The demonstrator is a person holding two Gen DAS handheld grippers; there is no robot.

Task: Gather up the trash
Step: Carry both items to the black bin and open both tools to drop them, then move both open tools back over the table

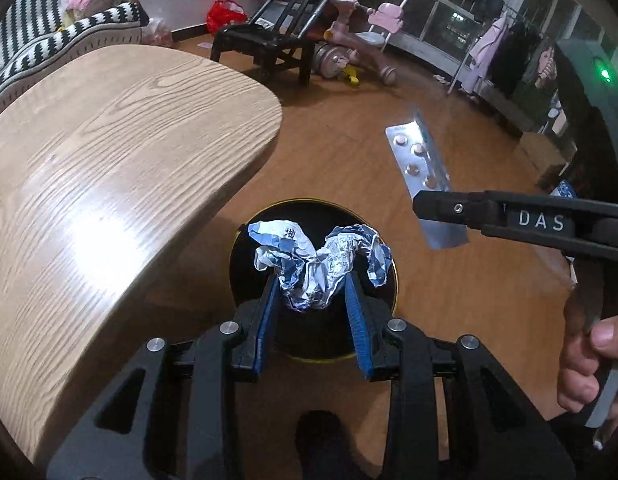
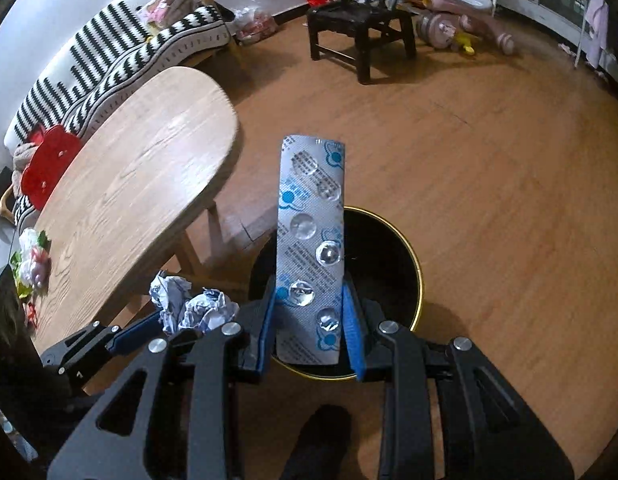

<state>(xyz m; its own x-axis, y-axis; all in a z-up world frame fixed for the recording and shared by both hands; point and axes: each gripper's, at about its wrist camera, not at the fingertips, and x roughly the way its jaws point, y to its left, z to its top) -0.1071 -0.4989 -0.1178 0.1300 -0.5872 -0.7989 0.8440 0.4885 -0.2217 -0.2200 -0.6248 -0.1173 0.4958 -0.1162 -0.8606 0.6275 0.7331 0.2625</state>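
Note:
My left gripper (image 1: 313,280) is shut on a crumpled silver-and-blue wrapper (image 1: 317,264), held right over the round black bin with a gold rim (image 1: 393,280) on the floor. My right gripper (image 2: 309,296) is shut on a silver blister pack (image 2: 311,240) with emptied pockets, standing upright above the same bin (image 2: 417,264). In the left wrist view the right gripper (image 1: 433,210) comes in from the right with the blister pack (image 1: 421,160), a hand (image 1: 585,368) behind it. In the right wrist view the left gripper (image 2: 189,320) and the wrapper (image 2: 193,310) sit low at the left.
A light wooden table (image 1: 109,168) stands left of the bin. Beyond it are a black-and-white striped sofa (image 2: 121,52), a black chair (image 2: 361,28), pink ride-on toys (image 1: 365,36) and a red bag (image 1: 225,14). Brown wooden floor (image 2: 489,168) spreads to the right.

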